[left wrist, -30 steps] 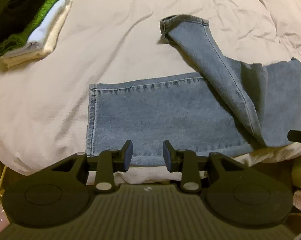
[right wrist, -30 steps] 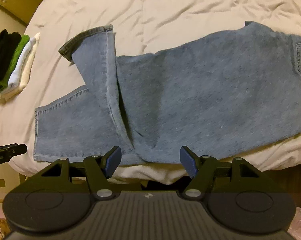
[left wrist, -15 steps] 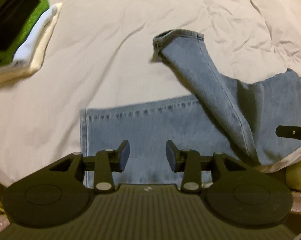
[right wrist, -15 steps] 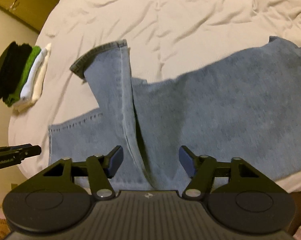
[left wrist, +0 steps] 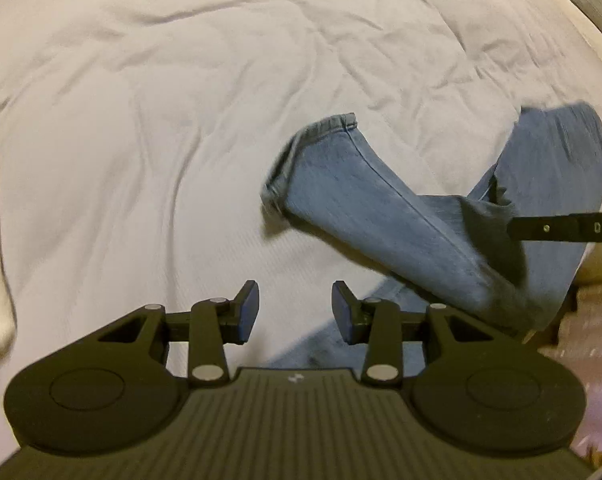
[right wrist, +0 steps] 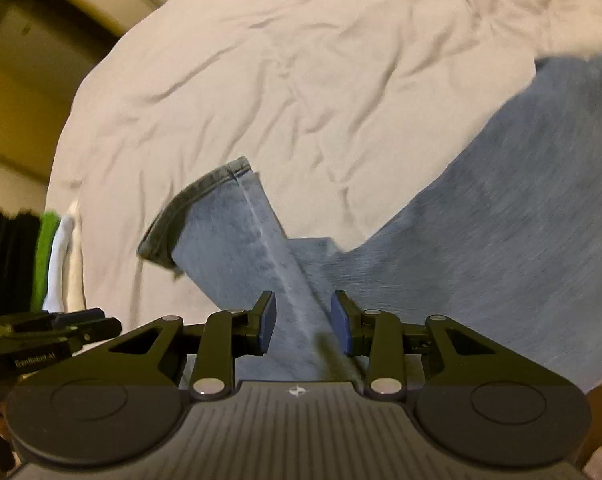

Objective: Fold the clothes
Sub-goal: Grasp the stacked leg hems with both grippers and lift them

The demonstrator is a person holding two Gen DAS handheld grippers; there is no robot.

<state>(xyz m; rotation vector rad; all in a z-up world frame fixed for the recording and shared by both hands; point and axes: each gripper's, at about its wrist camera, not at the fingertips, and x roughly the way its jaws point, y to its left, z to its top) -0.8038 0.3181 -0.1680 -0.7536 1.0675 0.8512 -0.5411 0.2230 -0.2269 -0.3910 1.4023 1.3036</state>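
Denim jeans [right wrist: 481, 216] unfolded on bed [left wrist: 181, 100], folded stack [right wrist: 41, 260] beside; left tongs [left wrist: 295, 310], right tongs [right wrist: 303, 326] both agape, empty.

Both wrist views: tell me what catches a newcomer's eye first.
The blue jeans sprawl across a rumpled pale bedspread, one leg crossing over toward the left. The right gripper hangs above that leg with jaws apart. A stack of folded clothes sits at the far left edge.

Cream bedspread [right wrist: 301, 80], creased throughout, covering the bed. Wooden cabinet [right wrist: 17, 80] beyond the bed's left edge (dim, out of focus). Pink patterned fabric [left wrist: 593, 320] at lower right.
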